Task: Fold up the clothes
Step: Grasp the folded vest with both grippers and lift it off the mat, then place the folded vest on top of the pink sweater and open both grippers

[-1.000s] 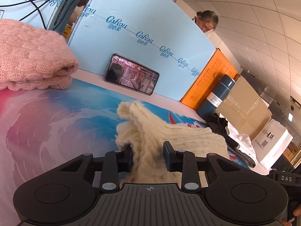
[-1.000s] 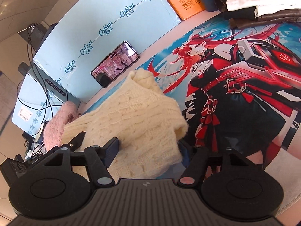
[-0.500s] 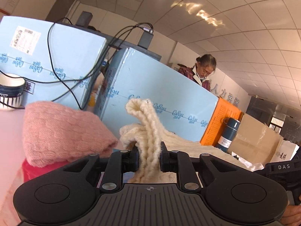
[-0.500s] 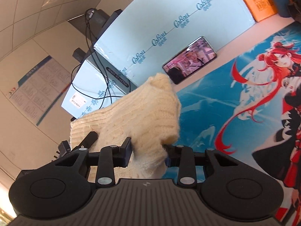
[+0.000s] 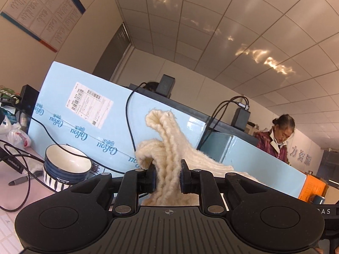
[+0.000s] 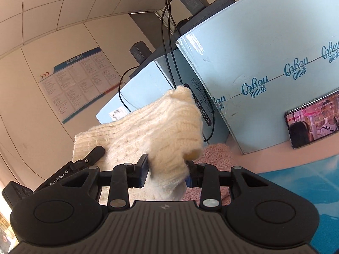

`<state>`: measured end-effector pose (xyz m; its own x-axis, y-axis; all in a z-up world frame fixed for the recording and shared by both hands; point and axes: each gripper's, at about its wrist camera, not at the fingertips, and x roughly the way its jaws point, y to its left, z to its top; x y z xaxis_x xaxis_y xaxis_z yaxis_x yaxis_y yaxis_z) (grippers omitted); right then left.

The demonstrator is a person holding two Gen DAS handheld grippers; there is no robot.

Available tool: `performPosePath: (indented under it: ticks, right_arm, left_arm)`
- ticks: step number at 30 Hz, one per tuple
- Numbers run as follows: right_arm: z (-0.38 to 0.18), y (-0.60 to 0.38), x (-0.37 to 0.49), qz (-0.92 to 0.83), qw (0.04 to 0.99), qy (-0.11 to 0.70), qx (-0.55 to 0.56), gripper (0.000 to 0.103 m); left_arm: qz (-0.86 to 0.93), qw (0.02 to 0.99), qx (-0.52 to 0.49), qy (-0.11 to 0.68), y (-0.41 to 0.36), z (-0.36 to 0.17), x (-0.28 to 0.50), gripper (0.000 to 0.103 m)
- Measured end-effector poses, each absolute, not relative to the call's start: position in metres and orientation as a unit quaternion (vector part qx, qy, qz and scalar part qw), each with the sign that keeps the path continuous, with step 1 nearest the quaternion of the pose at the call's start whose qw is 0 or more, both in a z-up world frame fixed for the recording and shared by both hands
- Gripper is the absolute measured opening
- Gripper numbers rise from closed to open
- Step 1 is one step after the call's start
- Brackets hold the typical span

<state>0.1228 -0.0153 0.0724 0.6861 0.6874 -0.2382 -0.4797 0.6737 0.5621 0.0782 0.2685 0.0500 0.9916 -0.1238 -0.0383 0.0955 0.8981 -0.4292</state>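
Cream sweater (image 5: 169, 148) lifted higher; left tool (image 5: 167, 176), right tool (image 6: 167, 169) both still clamping it.

The table (image 6: 296, 158) is pale pink along the back, with a blue mat (image 6: 313, 182) over the near part. A phone (image 6: 313, 120) stands on the pink strip, leaning on a light blue box (image 6: 264, 63) that also sits on the table. Some pink knit (image 6: 218, 154) lies just beside that box. On the left wrist side there's a striped bowl (image 5: 65, 167) on the table (image 5: 31, 188), a marker (image 5: 23, 180) near it, black cables (image 5: 19, 154) looping around, and a plastic bag (image 5: 14, 135) further back.
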Motion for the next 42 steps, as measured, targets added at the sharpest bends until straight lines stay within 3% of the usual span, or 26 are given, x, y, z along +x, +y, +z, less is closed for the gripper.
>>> performPosePath:
  ticks: [7,9,11,14,16,18,20,22,24,29,34,42]
  right_arm:
    - [0.024,0.015,0.176,0.285,0.895,0.266,0.219,0.032]
    - [0.012,0.014,0.184,0.263,0.897,0.273,0.226,0.036]
    - [0.003,0.013,0.188,0.241,0.898,0.284,0.235,0.049]
    - [-0.001,0.015,0.187,0.243,0.902,0.276,0.226,0.055]
    - [0.001,0.02,0.181,0.236,0.913,0.264,0.201,0.06]
    - [0.005,0.023,0.174,0.225,0.924,0.253,0.177,0.069]
    - [0.008,0.018,0.166,0.206,0.929,0.254,0.171,0.092]
    - [0.012,0.01,0.158,0.189,0.932,0.257,0.171,0.093]
    - [0.016,0.003,0.145,0.192,0.934,0.253,0.166,0.097]
    - [0.023,-0.006,0.104,0.205,0.943,0.227,0.129,0.103]
    - [0.016,-0.017,0.053,0.237,0.953,0.176,0.069,0.103]
    - [0.005,-0.044,0.027,0.258,0.959,0.1,0.069,0.103]
  left_arm:
    - [-0.004,0.972,-0.225,0.06,0.284,0.032,0.107,0.019]
    - [0.01,0.972,-0.223,0.074,0.284,0.025,0.112,0.023]
    - [0.024,0.971,-0.22,0.089,0.285,0.018,0.118,0.028]
    - [0.045,0.969,-0.216,0.111,0.285,0.008,0.126,0.035]
    - [0.058,0.967,-0.213,0.126,0.286,0.001,0.132,0.045]
    - [0.093,0.967,-0.204,0.12,0.283,0.001,0.126,0.077]
    - [0.116,0.971,-0.188,0.094,0.281,0.005,0.11,0.081]
    - [0.137,0.972,-0.184,0.056,0.278,0.013,0.091,0.087]
    - [0.16,0.97,-0.184,0.022,0.27,0.024,0.07,0.103]
    - [0.153,0.979,-0.134,0.03,0.232,0.039,0.025,0.103]
    - [0.168,0.978,-0.119,0.026,0.188,0.027,-0.023,0.103]
    - [0.256,0.964,-0.072,0.013,0.133,0.016,-0.058,0.103]
